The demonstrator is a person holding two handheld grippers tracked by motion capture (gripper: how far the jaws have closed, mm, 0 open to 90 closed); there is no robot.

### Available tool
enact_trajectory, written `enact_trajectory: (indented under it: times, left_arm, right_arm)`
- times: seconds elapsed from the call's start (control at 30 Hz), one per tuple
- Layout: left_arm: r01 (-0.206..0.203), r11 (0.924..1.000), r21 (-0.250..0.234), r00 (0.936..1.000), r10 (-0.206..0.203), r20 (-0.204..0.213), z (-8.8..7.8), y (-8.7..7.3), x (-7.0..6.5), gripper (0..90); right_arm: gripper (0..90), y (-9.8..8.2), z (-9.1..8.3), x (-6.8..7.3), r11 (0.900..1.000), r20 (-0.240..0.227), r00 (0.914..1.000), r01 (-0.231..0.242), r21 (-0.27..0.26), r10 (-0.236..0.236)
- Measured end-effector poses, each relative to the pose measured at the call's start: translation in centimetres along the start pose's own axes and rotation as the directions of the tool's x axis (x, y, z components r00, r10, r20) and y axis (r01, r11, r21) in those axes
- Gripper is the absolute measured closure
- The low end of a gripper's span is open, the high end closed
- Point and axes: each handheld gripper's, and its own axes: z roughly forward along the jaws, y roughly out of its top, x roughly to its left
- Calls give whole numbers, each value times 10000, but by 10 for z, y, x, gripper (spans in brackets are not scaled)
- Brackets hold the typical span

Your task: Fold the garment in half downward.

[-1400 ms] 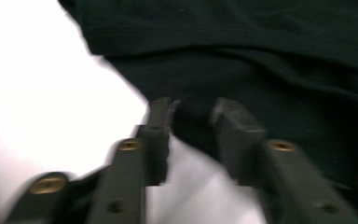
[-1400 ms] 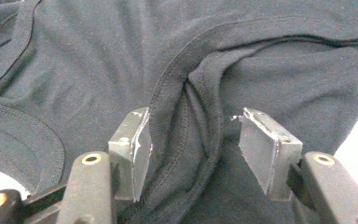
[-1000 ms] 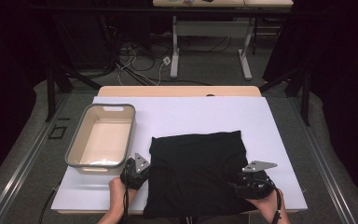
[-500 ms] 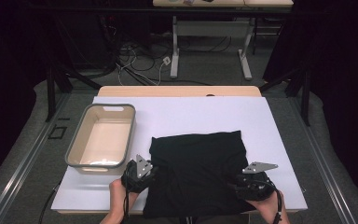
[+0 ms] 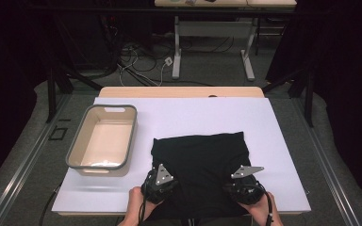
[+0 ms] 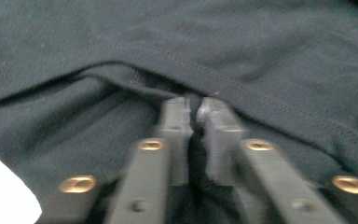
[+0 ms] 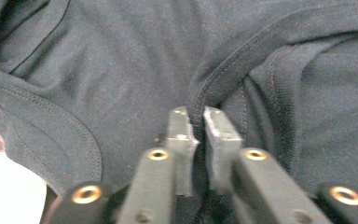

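Note:
A black garment (image 5: 198,157) lies folded flat on the white table (image 5: 184,113), toward its near edge. My left gripper (image 5: 166,182) sits on the garment's near left part. In the left gripper view its jaws (image 6: 195,109) have just been closing and now pinch a stitched fold of the black cloth (image 6: 168,46). My right gripper (image 5: 236,182) rests on the near right part. Its jaws (image 7: 196,119) have also just been closing and now clamp a hemmed ridge of the cloth (image 7: 121,60). A hand holds each gripper from the bottom edge.
A grey-rimmed beige bin (image 5: 133,136) stands on the table's left side, beside the garment. Bare white tabletop extends behind and right of the cloth. Desk legs and cables (image 5: 169,61) lie on the floor beyond the far edge.
My left gripper has slid right onto the garment's near left part. The right gripper has shifted slightly toward the near edge. The garment's near edge looks a little gathered.

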Motion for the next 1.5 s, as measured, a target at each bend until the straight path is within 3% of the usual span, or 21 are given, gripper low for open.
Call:
enact_trajectory:
  times: [0.07, 0.17, 0.23, 0.37, 0.4, 0.47, 0.57, 0.6, 0.67, 0.77, 0.8, 0.87, 0.93, 1.0, 1.03, 1.07, 1.1, 1.17, 1.33, 1.43, 1.5]
  left_arm:
    - [65, 9998, -188, 9998, -62, 166, -2, 1, -1, 850]
    - [175, 9958, -897, 9987, -132, 483, -17, 6, -5, 856]
    - [160, 9939, -1094, 9986, -103, 525, -20, 7, -7, 856]
    - [158, 9967, -795, 9968, -94, 799, -20, 5, -10, 852]
    - [136, 9995, -296, 9969, -113, 775, -14, 0, -9, 845]
    - [114, 9999, -111, 9971, -106, 748, -12, -2, -8, 828]
    - [94, 9999, 86, 9984, -99, 557, -11, -1, -6, 643]
    - [125, 9999, -25, 9990, -123, 426, -13, 1, -7, 643]
    - [149, 9991, -387, 9992, -134, 383, -17, 7, -8, 541]
    - [-81, 9986, -532, 9969, 122, 780, -15, 14, -18, 504]
    - [-146, 9990, -425, 9944, 189, 1042, -11, 15, -21, 514]
    - [-249, 9992, -311, 9930, 283, 1144, -7, 15, -24, 523]
    - [-513, 9987, 0, 9932, 511, 1048, 7, 13, -29, 552]
    - [-569, 9984, 15, 9933, 564, 1013, 11, 11, -28, 643]
    - [-633, 9979, -156, 9932, 645, 964, 13, 9, -28, 643]
    - [-802, 9960, -386, 9935, 831, 784, 13, 8, -28, 776]
    - [-802, 9960, -386, 9935, 831, 784, 13, 8, -28, 845]
    - [-896, 9953, -370, 9914, 927, 927, 10, 8, -28, 866]
    - [-763, 9947, -689, 9853, 858, 1476, -7, 9, -34, 879]
    - [-671, 9942, -839, 9854, 792, 1509, -14, 8, -33, 878]
    - [-474, 9946, -918, 9872, 607, 1478, -21, 7, -28, 878]
  right_arm:
    - [861, 1, -4, 1, 9999, 43, 9999, -118, 53, 118]
    - [867, 0, -16, 1, 9990, 129, 9997, -203, -397, 209]
    - [867, -1, -20, 0, 9985, 158, 9995, -265, -477, 273]
    - [865, -7, -26, -8, 9968, 223, 9982, -547, -589, 561]
    - [855, -8, -23, -9, 9979, 160, 9981, -592, -279, 596]
    - [831, -8, -18, -9, 9991, 129, 9990, -421, 3, 421]
    - [745, -7, -14, -8, 9993, 119, 9993, -369, 84, 368]
    - [745, -7, -14, -8, 9993, 119, 9993, -369, 84, 368]
    - [711, -6, -14, -8, 9994, 168, 9993, -324, -74, 325]
    - [641, -5, -16, -6, 9995, 63, 9996, -257, -156, 258]
    - [642, -5, -16, -5, 9996, 9, 9997, -248, -134, 249]
    - [646, -5, -14, -4, 9998, 21, 9998, -202, -55, 202]
    - [715, -6, -11, -3, 9999, -25, 9999, -112, 57, 112]
    - [737, -6, -11, -3, 9997, 54, 9999, -124, 233, 123]
    - [767, -6, -10, -3, 9997, 64, 9999, -126, 215, 125]
    - [821, -6, -8, -2, 9998, -51, 9999, -152, 155, 153]
    - [821, -6, -8, -2, 9998, -51, 9999, -152, 155, 153]
    - [850, -6, -10, -1, 9993, -35, 9999, -95, 348, 97]
    - [861, -5, -22, 1, 9999, -143, 9998, -136, -35, 136]
    - [861, -8, -27, 1, 9991, -132, 9992, -384, -199, 382]
    - [859, -9, -28, -3, 9994, -58, 9996, -271, -208, 270]
